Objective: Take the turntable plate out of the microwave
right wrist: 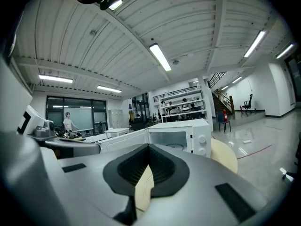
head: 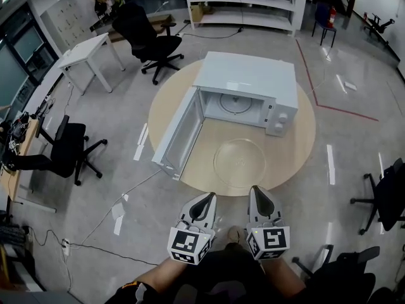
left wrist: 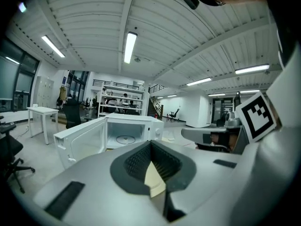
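Note:
A white microwave (head: 248,87) stands at the back of a round wooden table (head: 297,145), its door (head: 179,133) swung wide open to the left. The clear glass turntable plate (head: 239,160) lies flat on the table in front of the microwave. Inside the cavity only a round ring (head: 235,104) shows on the floor. My left gripper (head: 206,199) and right gripper (head: 257,192) hang side by side off the table's near edge, both shut and empty. The left gripper view looks past its jaws (left wrist: 151,144) at the open microwave (left wrist: 127,132). The right gripper view does the same (right wrist: 148,147) toward the microwave (right wrist: 181,136).
Black office chairs stand at the back left (head: 149,40), the left (head: 66,149) and the right (head: 386,198). A white desk (head: 85,52) and shelving (head: 243,2) sit farther off. Cables (head: 95,249) trail over the floor at my left.

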### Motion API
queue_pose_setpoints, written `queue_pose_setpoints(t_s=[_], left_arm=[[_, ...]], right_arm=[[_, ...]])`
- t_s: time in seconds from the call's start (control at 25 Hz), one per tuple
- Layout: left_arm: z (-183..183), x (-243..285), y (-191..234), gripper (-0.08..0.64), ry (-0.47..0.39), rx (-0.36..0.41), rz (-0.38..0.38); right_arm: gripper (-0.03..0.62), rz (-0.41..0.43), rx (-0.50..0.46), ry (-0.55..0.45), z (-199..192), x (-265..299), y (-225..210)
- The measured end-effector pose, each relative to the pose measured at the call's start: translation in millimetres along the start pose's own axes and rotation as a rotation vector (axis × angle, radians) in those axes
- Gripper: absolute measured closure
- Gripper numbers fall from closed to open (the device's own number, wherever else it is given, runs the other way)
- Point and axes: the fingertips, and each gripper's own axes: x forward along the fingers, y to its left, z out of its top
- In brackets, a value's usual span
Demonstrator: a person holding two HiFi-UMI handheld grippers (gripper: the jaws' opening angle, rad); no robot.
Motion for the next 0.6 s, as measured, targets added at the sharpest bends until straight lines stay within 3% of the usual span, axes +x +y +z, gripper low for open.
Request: queue_pose_setpoints(t_s=[0.2,0.6], left_arm=[[3,-57,12,0.514,-0.010,0.036,-0.025],[-17,-159,33,0.514,-0.039,0.005,-0.079]], right_arm=[[0.577,-0.071,0.015,-0.002,-4,-29,47],[0.577,-0.148,-0.022,0.021,-22,-95,143]])
